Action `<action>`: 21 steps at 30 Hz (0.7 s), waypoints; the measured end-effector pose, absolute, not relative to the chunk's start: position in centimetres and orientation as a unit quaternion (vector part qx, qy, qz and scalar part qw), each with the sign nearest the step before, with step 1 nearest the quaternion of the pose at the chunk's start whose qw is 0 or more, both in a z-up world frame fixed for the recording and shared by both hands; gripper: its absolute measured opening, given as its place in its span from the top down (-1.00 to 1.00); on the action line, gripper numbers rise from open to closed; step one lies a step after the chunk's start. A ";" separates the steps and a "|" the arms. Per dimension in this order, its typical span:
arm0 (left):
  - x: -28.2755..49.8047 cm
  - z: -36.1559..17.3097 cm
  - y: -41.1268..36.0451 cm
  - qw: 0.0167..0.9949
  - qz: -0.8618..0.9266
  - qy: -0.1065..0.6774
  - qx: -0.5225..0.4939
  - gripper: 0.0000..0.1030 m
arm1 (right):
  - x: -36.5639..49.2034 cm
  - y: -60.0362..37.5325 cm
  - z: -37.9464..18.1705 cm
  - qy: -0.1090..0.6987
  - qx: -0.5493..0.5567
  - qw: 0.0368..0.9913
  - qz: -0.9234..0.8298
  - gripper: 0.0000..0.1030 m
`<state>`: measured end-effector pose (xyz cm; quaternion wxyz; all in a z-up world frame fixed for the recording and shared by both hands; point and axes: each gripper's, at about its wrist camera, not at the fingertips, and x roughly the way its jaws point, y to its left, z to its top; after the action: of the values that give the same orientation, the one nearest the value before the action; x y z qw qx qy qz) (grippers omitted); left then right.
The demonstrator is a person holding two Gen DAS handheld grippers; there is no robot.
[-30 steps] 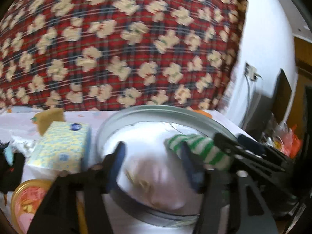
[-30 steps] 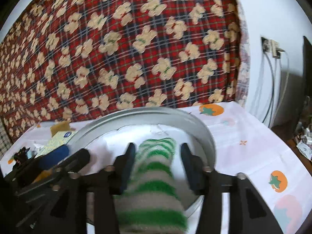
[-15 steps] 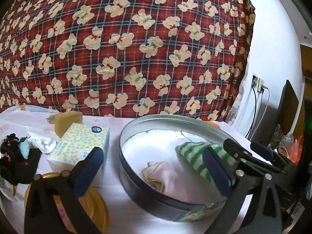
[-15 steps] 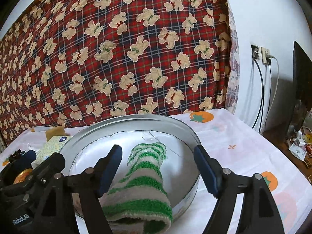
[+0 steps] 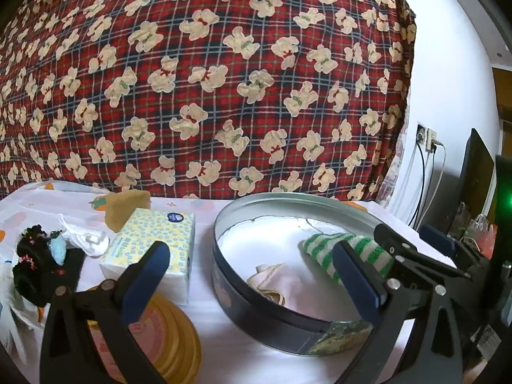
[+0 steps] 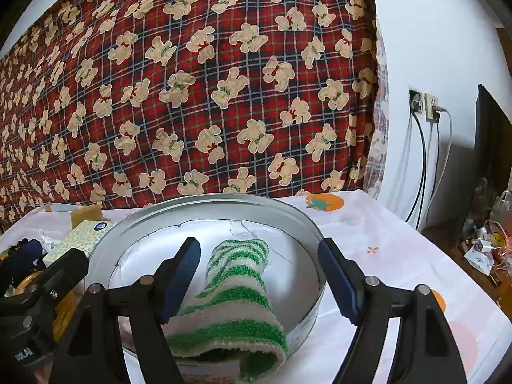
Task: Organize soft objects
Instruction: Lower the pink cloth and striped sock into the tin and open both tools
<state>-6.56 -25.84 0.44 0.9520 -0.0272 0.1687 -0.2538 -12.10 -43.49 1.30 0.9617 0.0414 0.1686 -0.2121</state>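
Striped sock (image 6: 236, 291) is lying in the round tin (image 6: 288, 214), its cuff draping over the near rim. My right gripper (image 6: 259, 283) is standing spread around it, touching nothing; left gripper (image 5: 252, 283) is gaping wide over the tin. I'm worrying a finger snags that cuff and drags it out.

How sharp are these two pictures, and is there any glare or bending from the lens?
Left wrist view: sharp, dark fisheye corners, the bear blanket bulges, a green glow flares at the right edge. Right wrist view: also sharp, the same curved edges, the white wall bright, and soft sheen on the round tin.
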 end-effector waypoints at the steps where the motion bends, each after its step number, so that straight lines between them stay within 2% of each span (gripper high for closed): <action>1: -6.7 0.5 -25.7 0.952 -0.254 0.167 -0.026 -0.99 | -12.1 -43.4 1.3 0.168 0.039 0.961 -0.214 -0.51; 21: -8.7 0.7 -21.8 0.959 -0.249 0.136 -0.022 -0.99 | -13.9 -40.3 1.7 0.149 0.043 0.962 -0.226 -0.52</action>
<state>-8.65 -21.84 0.71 0.9587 -0.0221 0.1361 -0.2488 -13.95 -40.27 1.68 0.9618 0.0434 0.1488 -0.2256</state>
